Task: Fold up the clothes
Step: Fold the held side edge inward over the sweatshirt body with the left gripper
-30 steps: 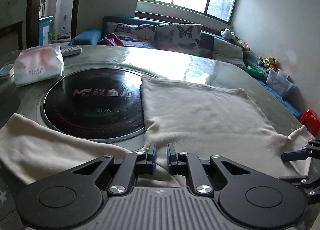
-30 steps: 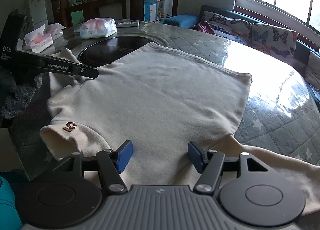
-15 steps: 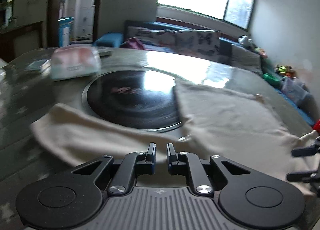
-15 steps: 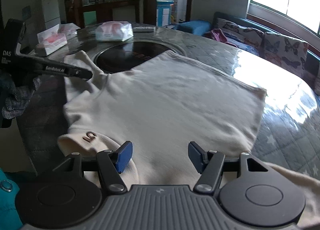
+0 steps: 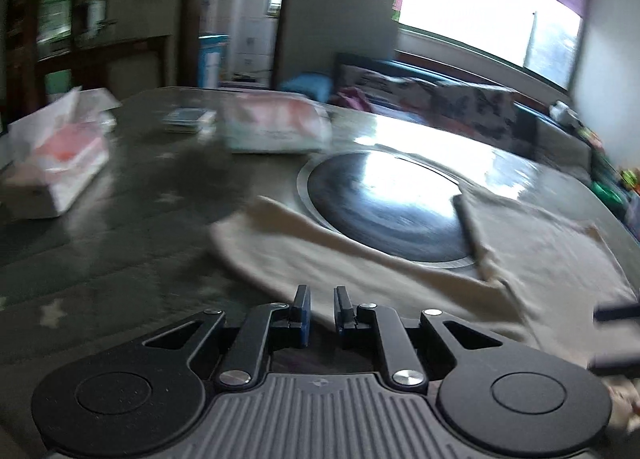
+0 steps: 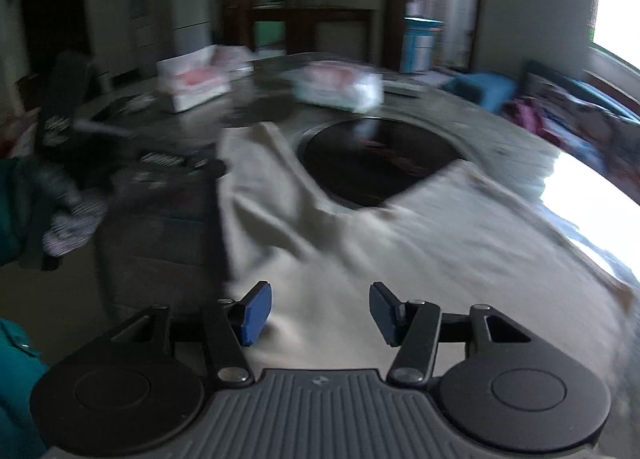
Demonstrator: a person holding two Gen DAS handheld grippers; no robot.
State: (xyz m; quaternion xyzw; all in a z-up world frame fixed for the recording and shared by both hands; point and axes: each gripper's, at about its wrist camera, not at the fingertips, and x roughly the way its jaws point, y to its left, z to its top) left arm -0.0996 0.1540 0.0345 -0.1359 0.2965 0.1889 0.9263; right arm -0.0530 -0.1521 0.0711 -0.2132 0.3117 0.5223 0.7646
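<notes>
A cream sweatshirt point(image 5: 536, 259) lies spread on the round table, its left sleeve point(image 5: 280, 243) stretched toward the table's left side. It also shows in the right wrist view point(image 6: 420, 251), with the sleeve point(image 6: 248, 179) running away from me. My left gripper point(image 5: 322, 309) has its jaws nearly together, a narrow gap between them and nothing in it, over the sleeve's near edge. My right gripper point(image 6: 320, 307) is open and empty above the sweatshirt body. Both views are motion-blurred.
A black round hotplate point(image 5: 384, 203) is set in the table's middle, partly under the garment. Tissue packs point(image 5: 56, 163) point(image 5: 276, 127) sit on the far and left side. A sofa point(image 5: 460, 107) stands behind the table under the window.
Both grippers have swung to the left, from the sweatshirt body toward its left sleeve. The left jaws stay nearly shut and the right jaws stay open.
</notes>
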